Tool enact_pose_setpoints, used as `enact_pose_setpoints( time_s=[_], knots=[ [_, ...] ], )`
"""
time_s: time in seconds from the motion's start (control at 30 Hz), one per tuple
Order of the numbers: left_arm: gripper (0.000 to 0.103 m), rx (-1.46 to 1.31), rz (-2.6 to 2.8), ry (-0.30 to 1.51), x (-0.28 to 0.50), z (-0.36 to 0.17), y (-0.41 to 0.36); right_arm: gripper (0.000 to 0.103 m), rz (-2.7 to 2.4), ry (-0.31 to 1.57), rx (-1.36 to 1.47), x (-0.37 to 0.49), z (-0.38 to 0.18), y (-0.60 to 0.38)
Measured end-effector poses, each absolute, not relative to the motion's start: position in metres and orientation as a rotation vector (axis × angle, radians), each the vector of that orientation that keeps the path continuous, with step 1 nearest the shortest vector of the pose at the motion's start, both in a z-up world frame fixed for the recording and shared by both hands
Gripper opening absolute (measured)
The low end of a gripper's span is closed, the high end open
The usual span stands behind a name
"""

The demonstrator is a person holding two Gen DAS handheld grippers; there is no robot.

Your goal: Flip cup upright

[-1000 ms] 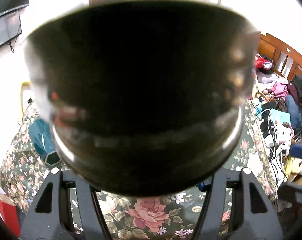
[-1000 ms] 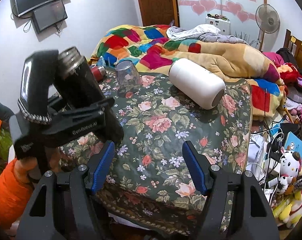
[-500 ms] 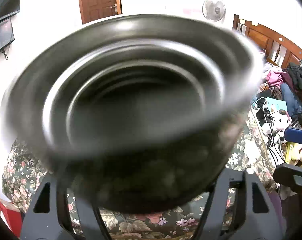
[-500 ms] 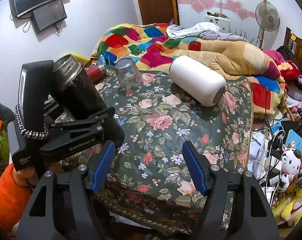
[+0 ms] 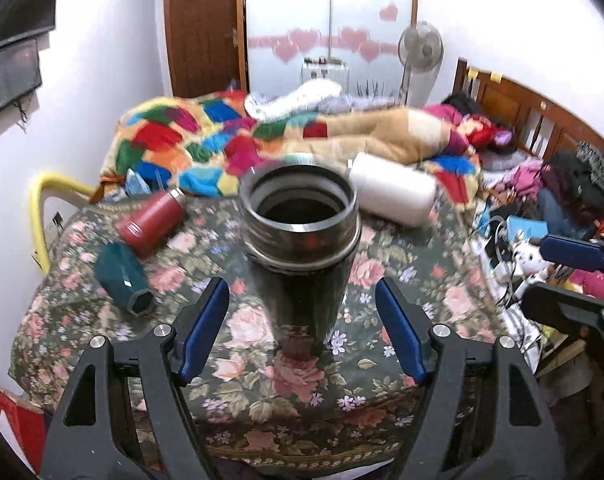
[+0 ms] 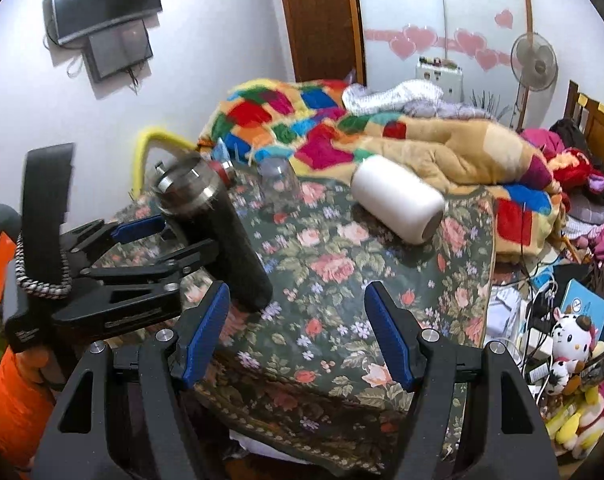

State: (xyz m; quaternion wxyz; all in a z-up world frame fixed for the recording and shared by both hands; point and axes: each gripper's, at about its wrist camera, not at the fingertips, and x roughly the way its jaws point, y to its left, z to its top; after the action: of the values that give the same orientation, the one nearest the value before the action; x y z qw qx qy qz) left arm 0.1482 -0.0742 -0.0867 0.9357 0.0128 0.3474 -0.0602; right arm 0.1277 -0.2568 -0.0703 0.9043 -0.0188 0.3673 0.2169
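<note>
A tall black steel cup [image 5: 302,264] stands upright on the floral tablecloth [image 5: 402,280], open mouth up. My left gripper [image 5: 302,320] is open, its blue pads apart on either side of the cup's lower body without touching it. In the right wrist view the same cup [image 6: 218,224] stands at the left with the left gripper [image 6: 150,240] around it. My right gripper [image 6: 298,332] is open and empty over the table's near edge.
A white cup [image 5: 394,196] lies on its side at the back right. A red bottle [image 5: 150,220] and a teal cup [image 5: 124,280] lie at the left. A clear glass [image 6: 278,188] stands upside down at the back. A colourful quilt [image 6: 342,136] lies behind the table.
The left gripper turned the black cup from tilted to upright, set it on the table, opened and drew back. The right gripper stayed nearly still.
</note>
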Motion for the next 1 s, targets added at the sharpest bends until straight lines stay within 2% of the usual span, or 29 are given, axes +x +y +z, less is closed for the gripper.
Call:
enact_pose_setpoints(
  time_s=[0.2,0.4,0.67,0.77,0.9,1.0],
  knots=[
    [0.075,0.021,-0.099,0.525,0.086,-0.035,-0.063,0.067,0.431,0.601,-0.005,0.092,-0.027,-0.255],
    [0.081,-0.019,-0.078,0.331,0.025,0.013,-0.051,0.067,0.429,0.422,0.037,0.047,0.015,-0.254],
    [0.088,-0.027,-0.045,0.184,-0.033,0.036,-0.051,0.072,0.393,0.219,0.046,-0.007,0.044,-0.248],
    [0.093,-0.026,-0.03,0.154,-0.044,0.038,-0.051,0.076,0.377,0.179,0.056,-0.017,0.047,-0.245],
    [0.102,-0.039,-0.019,0.145,-0.052,0.037,-0.047,0.09,0.351,0.15,0.063,-0.023,0.046,-0.242],
    [0.103,-0.039,-0.003,0.143,-0.054,0.035,-0.045,0.1,0.325,0.142,0.049,-0.026,0.044,-0.238]
  ],
)
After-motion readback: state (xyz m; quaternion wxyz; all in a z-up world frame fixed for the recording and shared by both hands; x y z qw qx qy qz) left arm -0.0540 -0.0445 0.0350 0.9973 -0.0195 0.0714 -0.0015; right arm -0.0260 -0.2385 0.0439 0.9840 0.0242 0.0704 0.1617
